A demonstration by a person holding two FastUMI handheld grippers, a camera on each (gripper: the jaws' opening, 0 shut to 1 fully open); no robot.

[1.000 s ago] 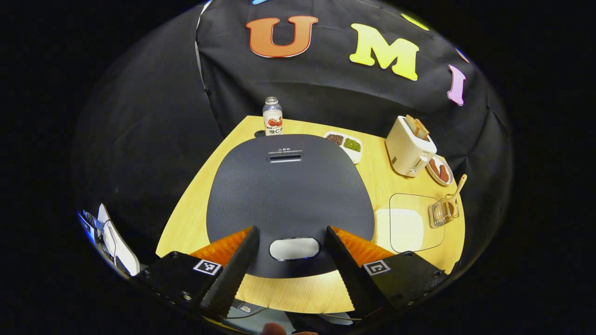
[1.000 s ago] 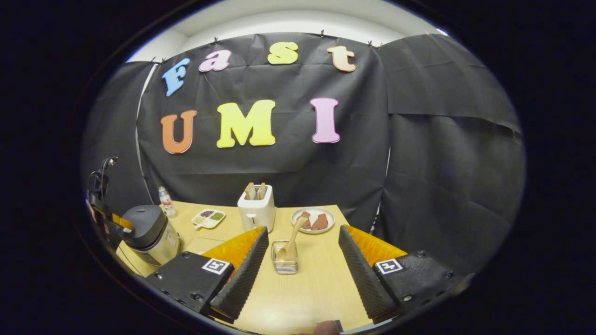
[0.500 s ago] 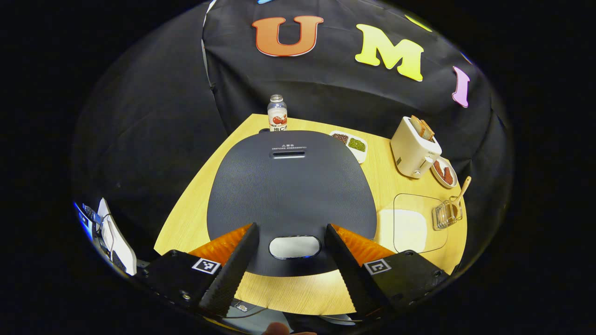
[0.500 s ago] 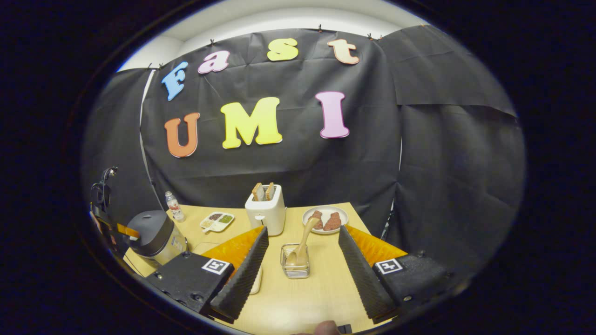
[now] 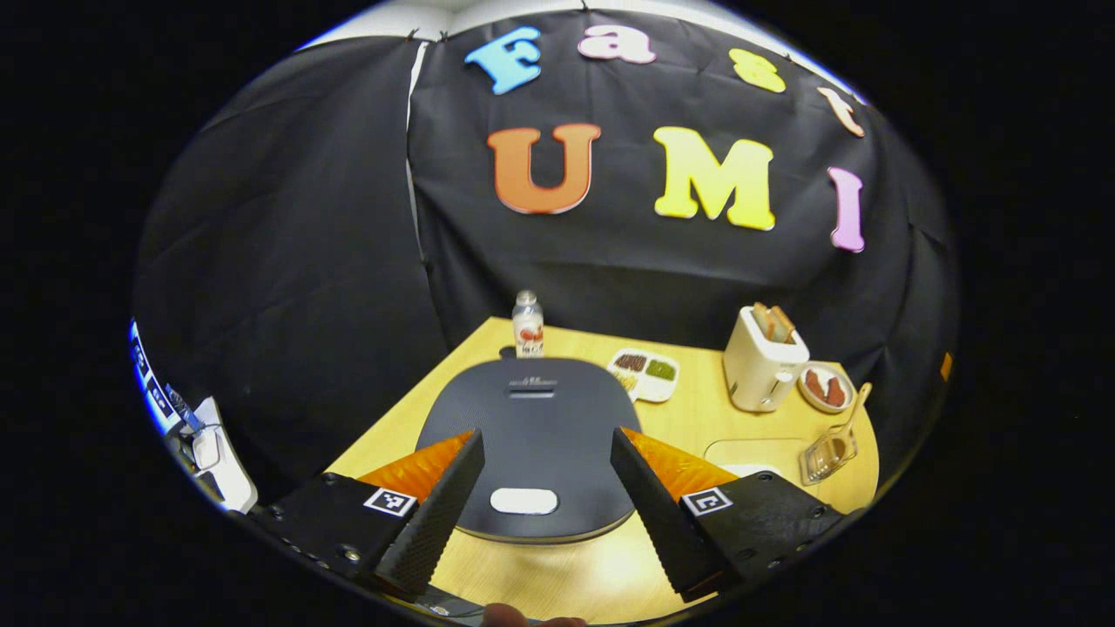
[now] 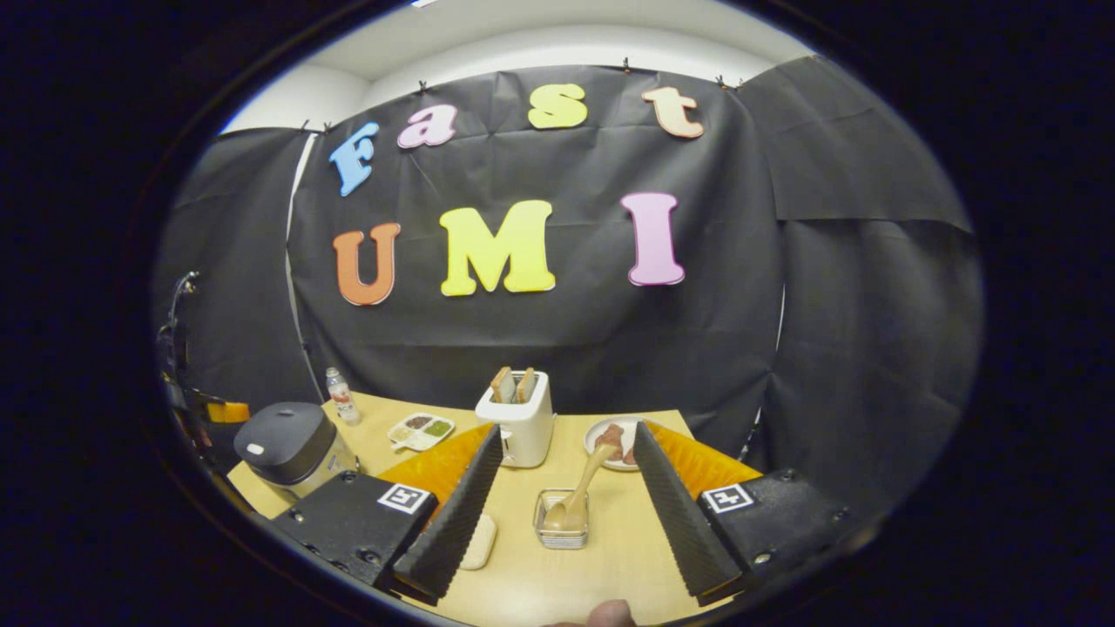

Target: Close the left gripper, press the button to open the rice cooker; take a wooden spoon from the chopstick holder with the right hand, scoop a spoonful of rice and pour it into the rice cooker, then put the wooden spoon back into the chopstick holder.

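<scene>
Risen clear, left tool hovers agape above rice cooker.

Left gripper fingers spread; right gripper fingers spread, empty.

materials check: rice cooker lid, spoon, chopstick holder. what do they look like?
Rice cooker lid: dark grey with a matte, finely textured top, probably plastic; its pale oval button looks smoother.
Spoon: light tan, dull finish, consistent with bare wood.
Chopstick holder: see-through with bright edges, looks like clear plastic or thin wire mesh; too small to tell which.
</scene>
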